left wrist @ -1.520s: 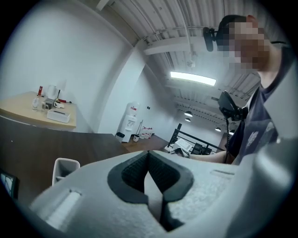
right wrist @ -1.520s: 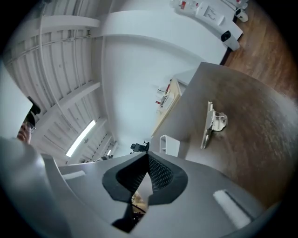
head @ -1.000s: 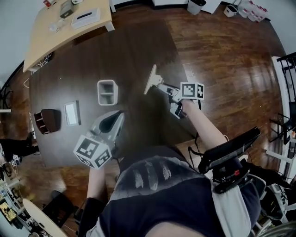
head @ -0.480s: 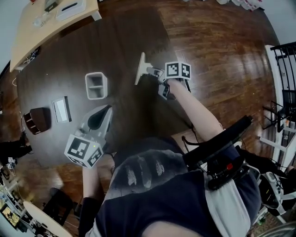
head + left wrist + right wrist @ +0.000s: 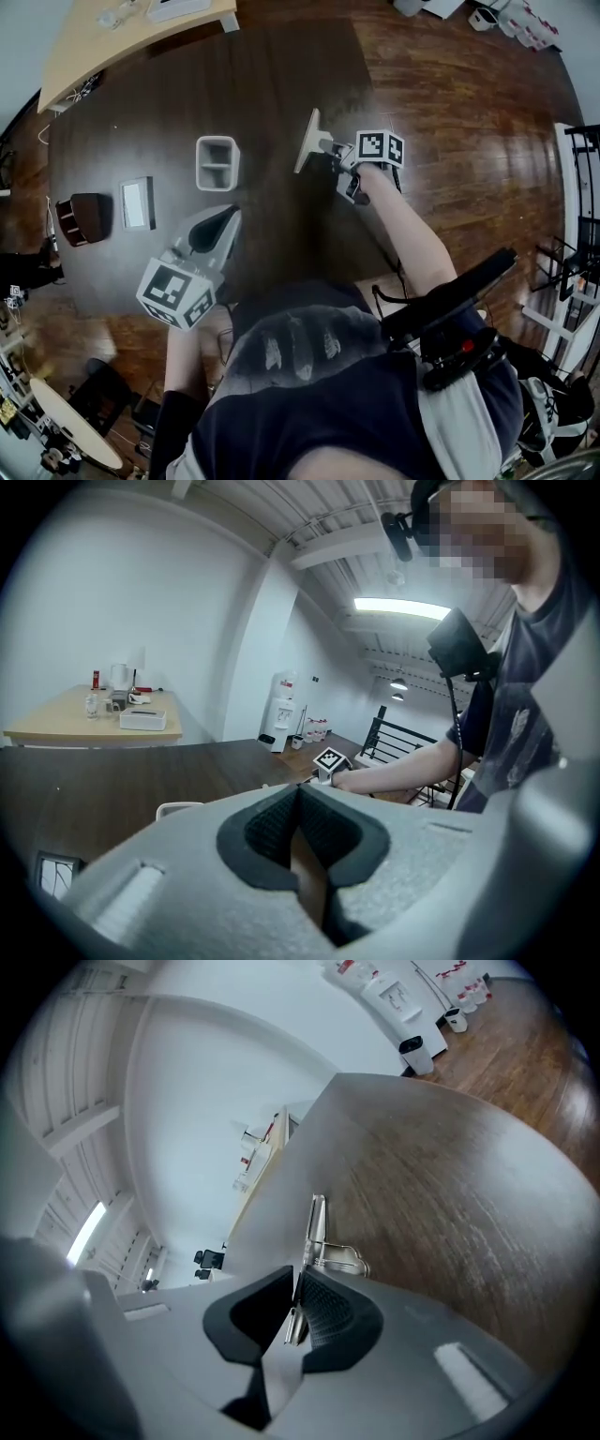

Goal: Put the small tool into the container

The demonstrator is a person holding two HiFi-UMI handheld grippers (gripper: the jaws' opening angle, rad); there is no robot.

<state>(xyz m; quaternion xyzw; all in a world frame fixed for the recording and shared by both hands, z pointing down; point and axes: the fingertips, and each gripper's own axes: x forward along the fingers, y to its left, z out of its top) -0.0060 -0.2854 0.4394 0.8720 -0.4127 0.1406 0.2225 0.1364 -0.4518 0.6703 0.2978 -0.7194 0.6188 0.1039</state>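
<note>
There are two tabletops: one dark tabletop (image 5: pixel 281 94) and one pale tabletop (image 5: pixel 112 42). The dark one bears one white container (image 5: pixel 217 162) with two compartments, one flat white box (image 5: pixel 137 203) and one dark brown object (image 5: pixel 84 217). One small tool (image 5: pixel 307 141) shows above it.

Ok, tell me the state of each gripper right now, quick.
Left gripper: closed, nothing between its jaws.
Right gripper: jaws closing on the small tool, which is pinched between them.

Right tool (image 5: pixel 332 152) out front, jaws closing on scraper (image 5: pixel 308 142); left tool (image 5: pixel 228 216) low, jaws together.
</note>
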